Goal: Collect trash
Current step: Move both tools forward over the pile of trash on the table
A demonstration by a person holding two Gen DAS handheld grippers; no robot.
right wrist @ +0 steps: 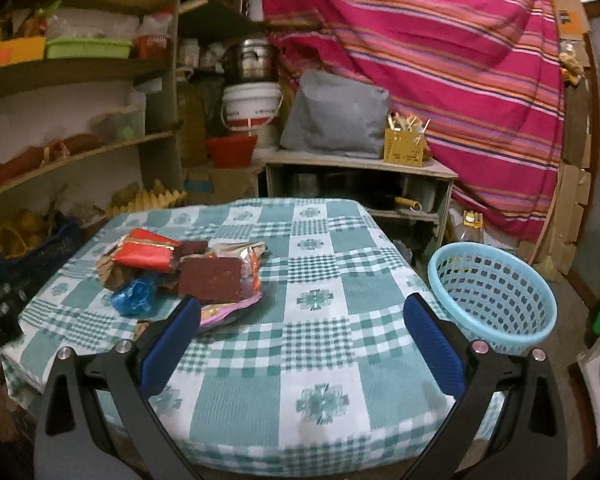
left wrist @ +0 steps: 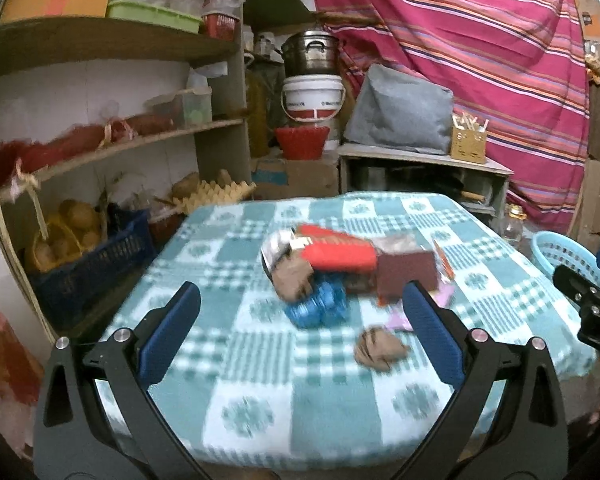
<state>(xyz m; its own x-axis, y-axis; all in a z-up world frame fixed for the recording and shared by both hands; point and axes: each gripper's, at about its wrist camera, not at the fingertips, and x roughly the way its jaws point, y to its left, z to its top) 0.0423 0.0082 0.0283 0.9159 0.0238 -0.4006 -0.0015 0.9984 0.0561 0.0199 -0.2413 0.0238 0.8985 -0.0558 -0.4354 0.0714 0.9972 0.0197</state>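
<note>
We hold the left gripper (left wrist: pixel 300 312) low over the near edge of the checked table (left wrist: pixel 260 384), jaws spread wide and empty, aimed at the trash pile (left wrist: pixel 340 272) mid-table. Our right gripper (right wrist: pixel 302 320) hangs level, equally wide and empty, with bare cloth ahead of it. One light-blue basket (right wrist: pixel 496 300) stands just off the table's right edge. One crumpled brown scrap (left wrist: pixel 380 350) lies apart from the pile.
</note>
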